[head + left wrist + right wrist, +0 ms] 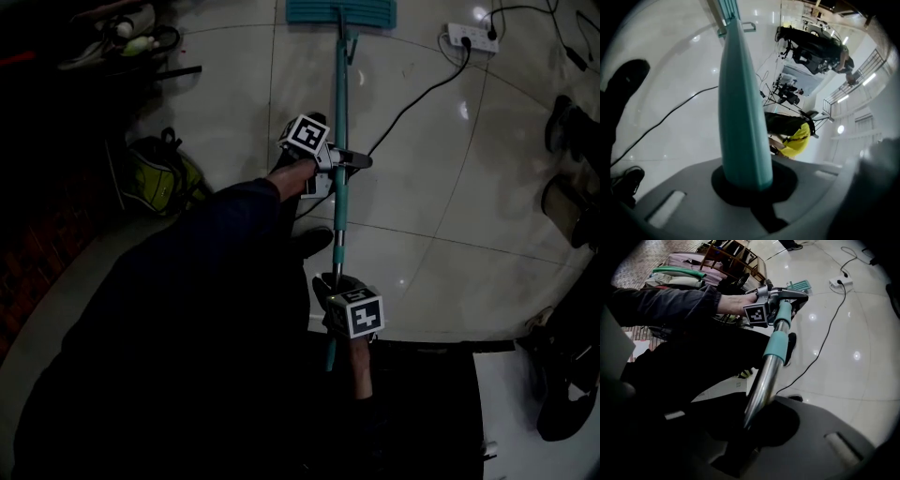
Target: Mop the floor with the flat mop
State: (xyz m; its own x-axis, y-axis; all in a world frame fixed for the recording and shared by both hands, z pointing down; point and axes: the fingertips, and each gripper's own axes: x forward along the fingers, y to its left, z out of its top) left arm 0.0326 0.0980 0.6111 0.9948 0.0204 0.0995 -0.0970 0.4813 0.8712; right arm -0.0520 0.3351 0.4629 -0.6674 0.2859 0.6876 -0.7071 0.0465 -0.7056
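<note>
Person with the flat mop (339,112) on a glossy white floor (450,206); mopping seems under way, with most of it likely left.

Head view: the teal head (339,11) lies flat on the tiles far ahead, and no wet streaks show. The left gripper (349,160) clamps the pole midway and the right gripper (334,287) clamps it near the top end. Left gripper view: jaws closed tight around the teal pole (740,108). Right gripper view: jaws closed around the bare metal part (761,380).
</note>
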